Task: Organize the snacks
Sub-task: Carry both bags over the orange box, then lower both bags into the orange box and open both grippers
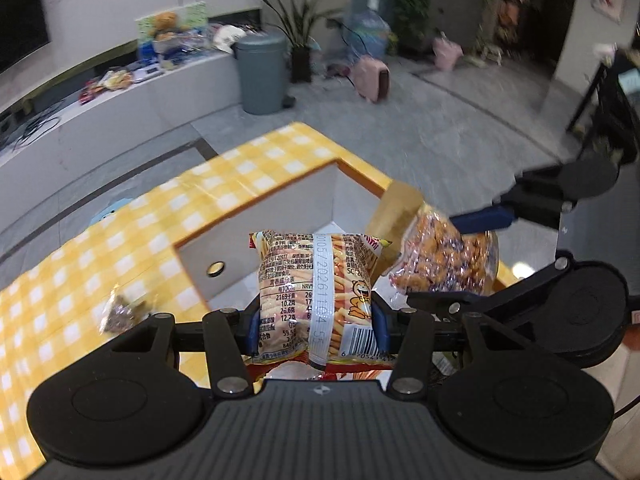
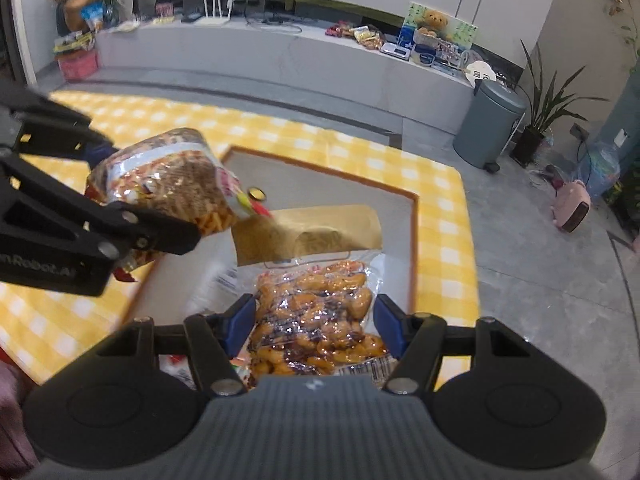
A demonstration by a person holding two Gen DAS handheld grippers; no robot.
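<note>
My left gripper is shut on a packet of fry-shaped sticks printed with a cartoon tiger, its blue pads pressing both sides. In the right wrist view that packet hangs in the left gripper over the box's left rim. My right gripper is shut on a clear bag of orange glazed snacks with a gold header. In the left wrist view the same bag sits in the right gripper. Both packets hang above a white box with an orange rim.
The box sits on a table under a yellow checked cloth. A small dark wrapped snack lies on the cloth to the left. A blurred packet with a barcode lies in the box. On the floor beyond stand a grey bin and a pink heater.
</note>
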